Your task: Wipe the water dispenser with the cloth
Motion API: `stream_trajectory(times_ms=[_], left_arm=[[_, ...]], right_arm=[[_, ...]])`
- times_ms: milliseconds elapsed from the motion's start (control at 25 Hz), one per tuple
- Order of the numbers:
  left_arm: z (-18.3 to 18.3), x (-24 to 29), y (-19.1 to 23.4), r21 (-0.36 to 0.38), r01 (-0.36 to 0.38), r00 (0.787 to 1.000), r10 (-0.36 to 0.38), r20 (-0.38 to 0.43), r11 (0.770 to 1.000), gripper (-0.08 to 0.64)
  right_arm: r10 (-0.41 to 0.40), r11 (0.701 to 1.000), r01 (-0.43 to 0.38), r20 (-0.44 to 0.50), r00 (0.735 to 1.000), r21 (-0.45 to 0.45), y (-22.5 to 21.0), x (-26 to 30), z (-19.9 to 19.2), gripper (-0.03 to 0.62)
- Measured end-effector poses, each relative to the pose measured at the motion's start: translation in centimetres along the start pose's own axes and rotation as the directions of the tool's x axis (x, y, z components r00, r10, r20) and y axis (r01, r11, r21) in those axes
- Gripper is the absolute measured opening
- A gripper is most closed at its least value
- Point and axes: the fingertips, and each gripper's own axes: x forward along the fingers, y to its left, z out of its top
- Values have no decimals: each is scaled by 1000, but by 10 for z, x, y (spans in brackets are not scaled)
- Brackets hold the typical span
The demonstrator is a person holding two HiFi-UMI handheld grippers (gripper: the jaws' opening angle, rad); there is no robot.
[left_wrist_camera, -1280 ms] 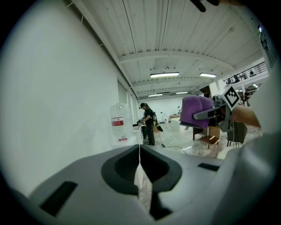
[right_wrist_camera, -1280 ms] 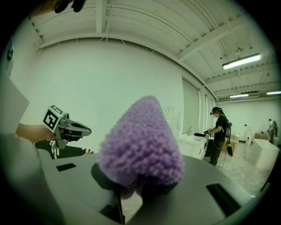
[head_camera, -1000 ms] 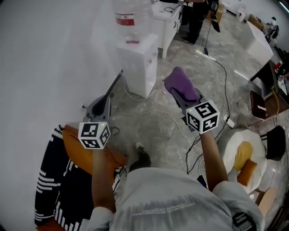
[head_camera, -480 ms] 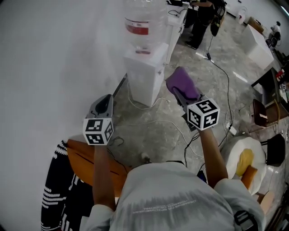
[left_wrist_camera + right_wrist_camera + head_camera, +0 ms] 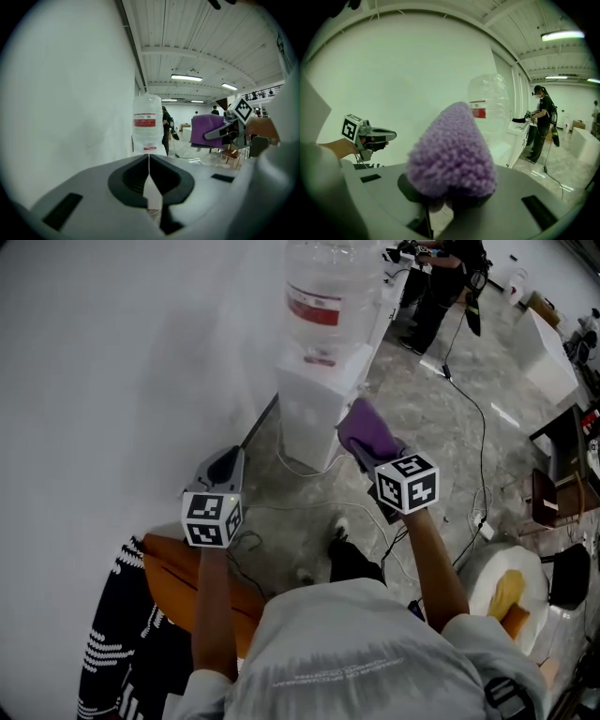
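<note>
The white water dispenser stands against the wall with a clear bottle with a red label on top. My right gripper is shut on a purple fluffy cloth, which is held just right of the dispenser's front corner, close to it. In the right gripper view the cloth covers the jaws, and the bottle shows behind it. My left gripper is shut and holds nothing, lower left of the dispenser and apart from it. Its view has the bottle straight ahead.
White cables trail over the floor in front of the dispenser. An orange seat with a black-and-white patterned fabric is by my left side. A round white table stands at the right. A person stands at the back.
The view has closed in on the dispenser. Both grippers are nearer to it, and the cloth has come up beside its front corner. A foot has stepped forward.
</note>
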Motion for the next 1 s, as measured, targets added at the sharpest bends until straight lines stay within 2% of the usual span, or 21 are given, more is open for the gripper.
stream_trajectory(times_ms=[320, 480, 720, 880, 1000], left_arm=[[-20, 32, 38, -50, -46, 998, 43, -52, 998, 18], [-32, 57, 55, -58, -71, 992, 64, -105, 996, 18], [-54, 98, 86, -104, -112, 978, 91, -186, 988, 18], [-60, 127, 109, -123, -132, 970, 103, -221, 983, 18], [-64, 144, 127, -143, -164, 963, 126, -239, 976, 18]], right_arm=[[57, 998, -56, -80, 995, 9, -14, 77, -1, 89], [107, 994, -105, -122, 987, 20, -24, 124, -3, 91], [200, 979, -190, -199, 959, 67, -34, 206, -12, 89], [248, 967, -225, -238, 939, 119, -39, 263, -16, 89], [268, 962, -243, -274, 924, 122, -43, 305, -21, 89]])
